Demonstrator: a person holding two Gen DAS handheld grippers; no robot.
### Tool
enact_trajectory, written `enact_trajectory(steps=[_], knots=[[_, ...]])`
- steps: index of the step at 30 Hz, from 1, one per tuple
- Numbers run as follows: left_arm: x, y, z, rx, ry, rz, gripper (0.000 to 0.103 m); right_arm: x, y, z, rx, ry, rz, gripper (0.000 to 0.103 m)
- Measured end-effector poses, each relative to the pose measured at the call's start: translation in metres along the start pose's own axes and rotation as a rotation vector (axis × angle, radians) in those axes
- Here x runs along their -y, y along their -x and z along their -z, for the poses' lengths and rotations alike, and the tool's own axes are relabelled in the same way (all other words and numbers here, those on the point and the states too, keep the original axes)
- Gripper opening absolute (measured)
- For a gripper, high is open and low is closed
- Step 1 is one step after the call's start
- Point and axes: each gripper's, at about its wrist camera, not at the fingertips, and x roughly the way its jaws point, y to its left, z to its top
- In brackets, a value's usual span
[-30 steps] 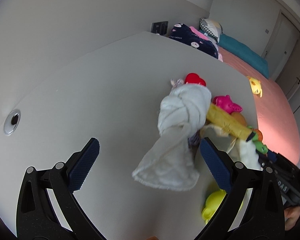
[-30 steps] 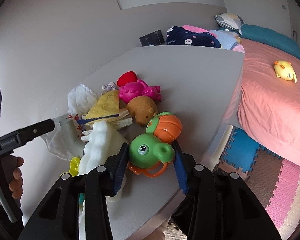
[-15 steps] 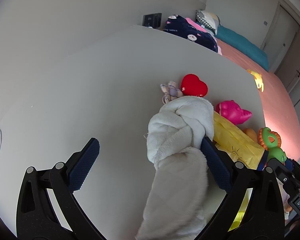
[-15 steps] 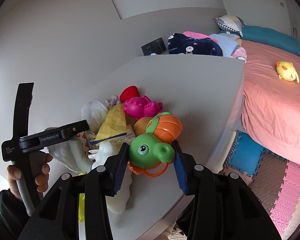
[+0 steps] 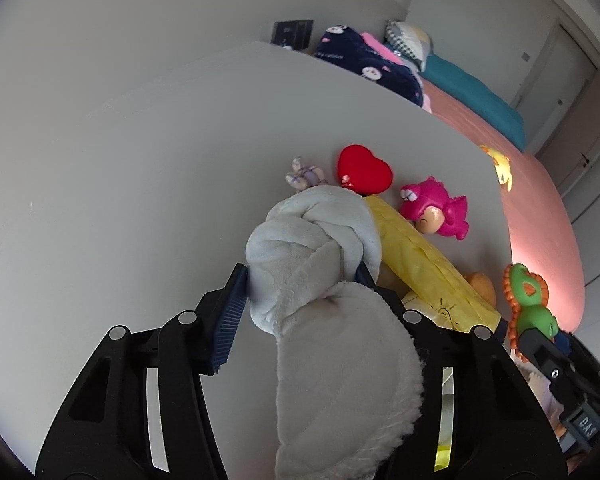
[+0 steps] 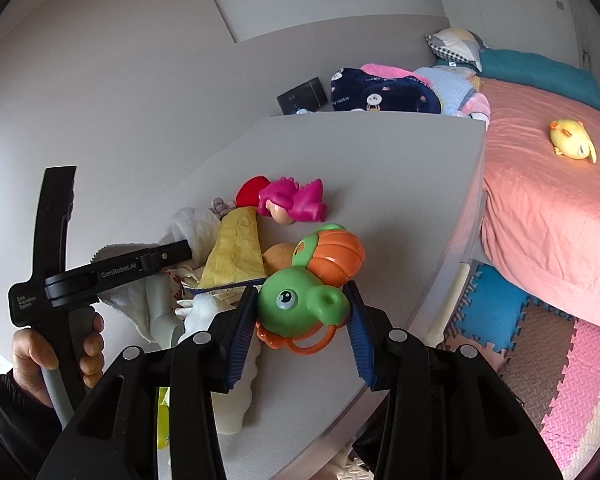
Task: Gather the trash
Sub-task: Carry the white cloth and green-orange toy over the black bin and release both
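Observation:
A knotted white cloth (image 5: 312,248) lies on the grey table (image 5: 140,160). My left gripper (image 5: 300,284) is shut on its knot, and the cloth's loose end drapes back over the jaws. The cloth also shows in the right wrist view (image 6: 188,228), partly hidden by the left gripper's body. My right gripper (image 6: 300,304) is shut on a green turtle toy (image 6: 300,300) with an orange shell, held just above the table's front edge. A yellow wrapper (image 5: 420,260) lies right of the cloth.
A red heart (image 5: 364,170), a pink toy (image 5: 436,208), a small purple bow (image 5: 306,174) and a brown toy (image 6: 280,256) lie around the pile. A pink bed (image 6: 560,200) with a yellow chick (image 6: 572,144) stands right. Foam mats (image 6: 540,360) cover the floor.
My left gripper moved forward over the white cloth and closed on its knot. The right gripper kept hold of the turtle toy and shifted slightly.

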Motion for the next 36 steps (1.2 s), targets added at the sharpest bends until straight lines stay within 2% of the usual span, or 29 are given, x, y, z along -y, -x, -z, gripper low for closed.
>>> enact_trajectory(steps=[3,8,12,18,24,29,36], knots=[[-0.004,0.001,0.001,0.002,0.038,0.023,0.052,0.0,0.002,0.0,0.004,0.001,0.001,0.045],[0.004,0.011,0.008,0.068,-0.011,-0.034,0.038,0.0,0.008,-0.002,0.017,0.003,0.004,0.045],[0.011,0.027,0.007,0.126,-0.062,-0.051,0.037,-0.003,0.015,-0.004,0.034,0.007,0.003,0.045],[0.011,0.058,0.003,0.188,-0.078,-0.055,0.037,-0.009,0.03,-0.005,0.064,0.01,-0.005,0.045],[0.019,0.089,0.012,0.242,-0.083,-0.046,0.037,-0.01,0.052,-0.006,0.101,0.015,-0.004,0.045],[0.032,0.105,0.023,0.267,-0.092,-0.027,0.037,-0.004,0.076,-0.001,0.133,0.015,0.005,0.045],[0.068,0.118,0.039,0.285,-0.142,0.023,0.038,0.017,0.105,0.012,0.161,-0.001,0.035,0.045]])
